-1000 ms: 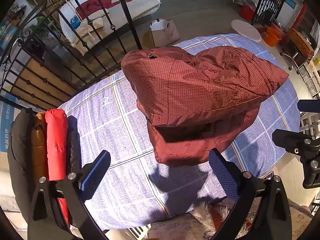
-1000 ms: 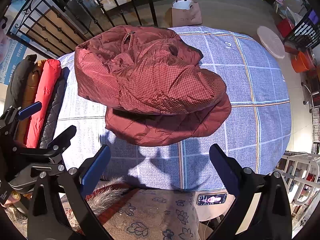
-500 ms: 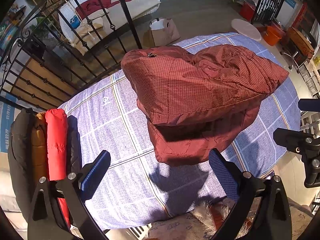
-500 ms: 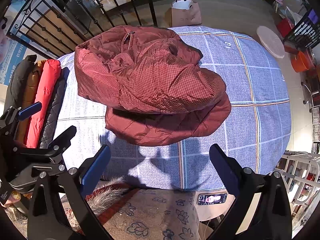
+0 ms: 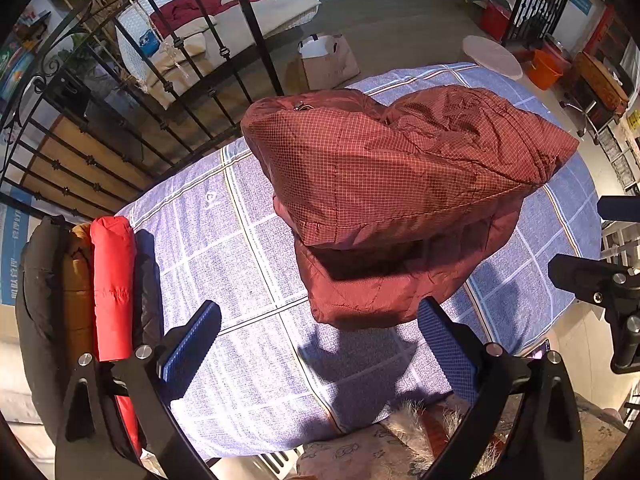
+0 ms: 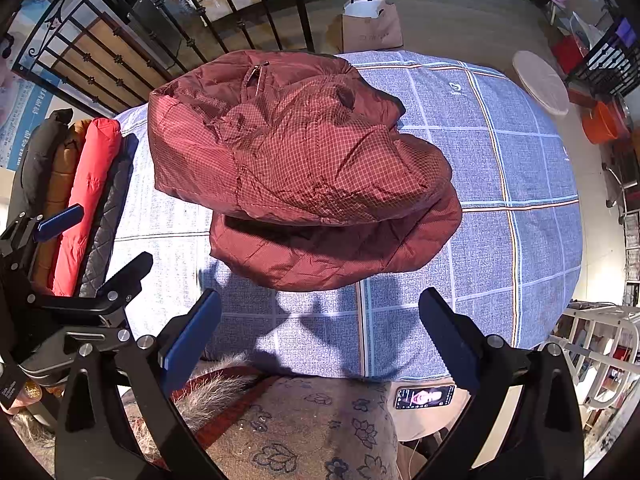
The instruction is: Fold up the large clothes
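Nothing has moved since the earlier frames: both tongs, left point(image 5: 318, 350) and right point(image 6: 320, 336), hang spread and empty short of the folded maroon jacket point(image 6: 304, 168) on the checked worktop point(image 6: 520, 184), suggesting this fold is finished.

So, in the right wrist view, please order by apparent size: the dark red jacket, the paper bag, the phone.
1. Dark red jacket
2. Paper bag, though it is farther away, so less sure
3. Phone

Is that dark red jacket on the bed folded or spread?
Folded: the dark red jacket lies doubled, upper layer over lower.
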`<state>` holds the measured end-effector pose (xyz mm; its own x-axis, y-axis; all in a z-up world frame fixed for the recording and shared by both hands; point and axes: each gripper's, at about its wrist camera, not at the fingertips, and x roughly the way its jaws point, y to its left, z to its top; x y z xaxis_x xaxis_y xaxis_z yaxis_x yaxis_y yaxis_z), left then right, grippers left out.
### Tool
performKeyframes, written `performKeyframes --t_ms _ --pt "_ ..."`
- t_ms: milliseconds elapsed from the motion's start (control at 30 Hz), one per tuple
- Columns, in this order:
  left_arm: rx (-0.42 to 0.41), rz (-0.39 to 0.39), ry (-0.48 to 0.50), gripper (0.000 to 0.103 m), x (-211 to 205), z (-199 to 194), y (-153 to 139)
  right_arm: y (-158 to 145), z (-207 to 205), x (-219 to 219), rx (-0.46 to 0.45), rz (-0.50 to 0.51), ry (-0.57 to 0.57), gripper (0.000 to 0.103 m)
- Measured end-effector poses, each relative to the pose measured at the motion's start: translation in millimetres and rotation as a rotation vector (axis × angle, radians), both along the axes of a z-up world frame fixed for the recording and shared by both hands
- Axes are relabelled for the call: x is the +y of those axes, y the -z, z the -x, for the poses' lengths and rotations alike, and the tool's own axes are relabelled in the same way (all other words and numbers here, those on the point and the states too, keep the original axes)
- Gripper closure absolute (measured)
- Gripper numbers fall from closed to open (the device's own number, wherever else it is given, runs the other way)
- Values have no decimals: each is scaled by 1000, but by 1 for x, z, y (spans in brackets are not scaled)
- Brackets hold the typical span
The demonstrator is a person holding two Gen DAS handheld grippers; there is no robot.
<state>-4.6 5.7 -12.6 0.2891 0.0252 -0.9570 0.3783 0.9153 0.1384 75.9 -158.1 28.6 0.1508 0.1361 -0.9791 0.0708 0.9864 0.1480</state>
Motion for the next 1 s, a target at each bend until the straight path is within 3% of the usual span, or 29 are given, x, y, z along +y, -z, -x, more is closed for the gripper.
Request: performKeyframes --t_ms 1000 --pt "13 -3 -3 6 1 -3 2 2 3 0 6 -5 -2 6"
